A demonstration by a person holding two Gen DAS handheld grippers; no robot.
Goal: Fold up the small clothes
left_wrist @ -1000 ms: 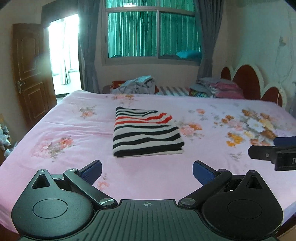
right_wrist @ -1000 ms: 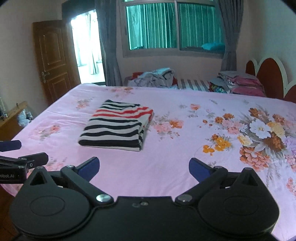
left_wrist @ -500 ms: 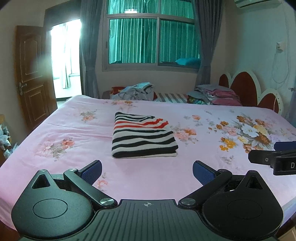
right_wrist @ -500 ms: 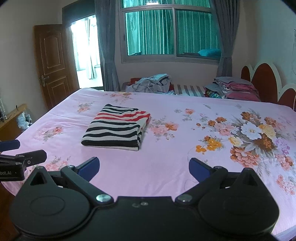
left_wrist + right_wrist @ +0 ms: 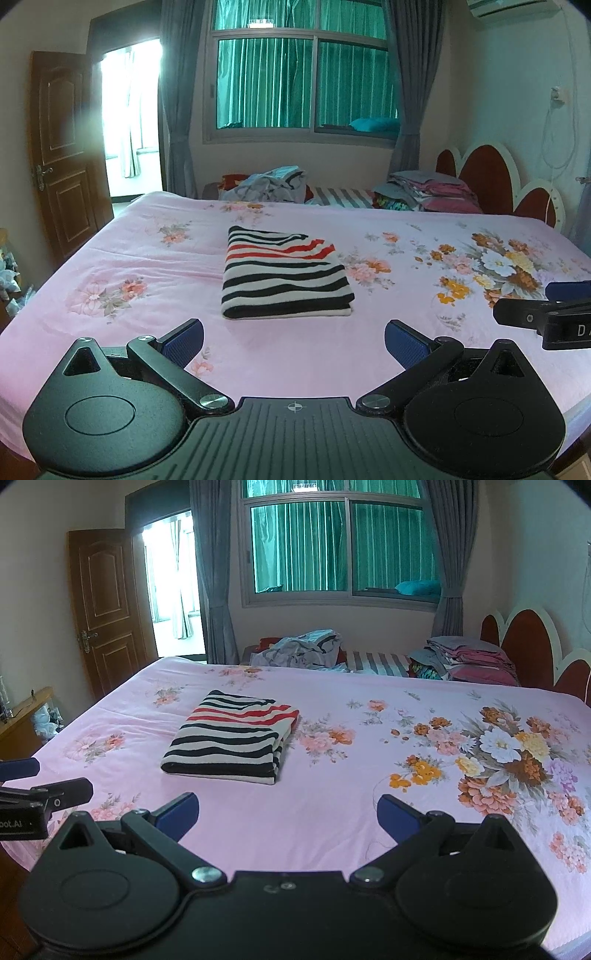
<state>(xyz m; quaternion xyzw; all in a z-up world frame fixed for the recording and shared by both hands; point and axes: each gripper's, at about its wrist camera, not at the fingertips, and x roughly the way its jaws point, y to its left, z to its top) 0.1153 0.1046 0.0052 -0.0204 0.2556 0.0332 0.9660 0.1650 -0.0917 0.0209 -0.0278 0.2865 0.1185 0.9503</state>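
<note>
A striped garment (image 5: 284, 275), black, white and red, lies folded into a neat rectangle on the pink floral bed sheet (image 5: 110, 266). In the right wrist view the same striped garment (image 5: 231, 738) sits left of centre. My left gripper (image 5: 293, 341) hangs open over the near part of the bed, short of the garment, nothing between its blue pads. My right gripper (image 5: 288, 818) is open too and empty, to the right of the garment. Each gripper shows at the edge of the other's view: the right gripper (image 5: 546, 310) and the left gripper (image 5: 37, 786).
A loose pile of unfolded clothes (image 5: 271, 184) and a stack of folded ones (image 5: 428, 192) lie beyond the bed's far edge under the window. A red scalloped headboard (image 5: 487, 173) is at the right, a wooden door (image 5: 62, 155) at the left, a low wooden stand (image 5: 22, 720) beside the bed.
Both grippers have drawn back and risen from the bed, so the folded garment looks smaller and farther away. The garment has not moved; both grippers stayed open.
</note>
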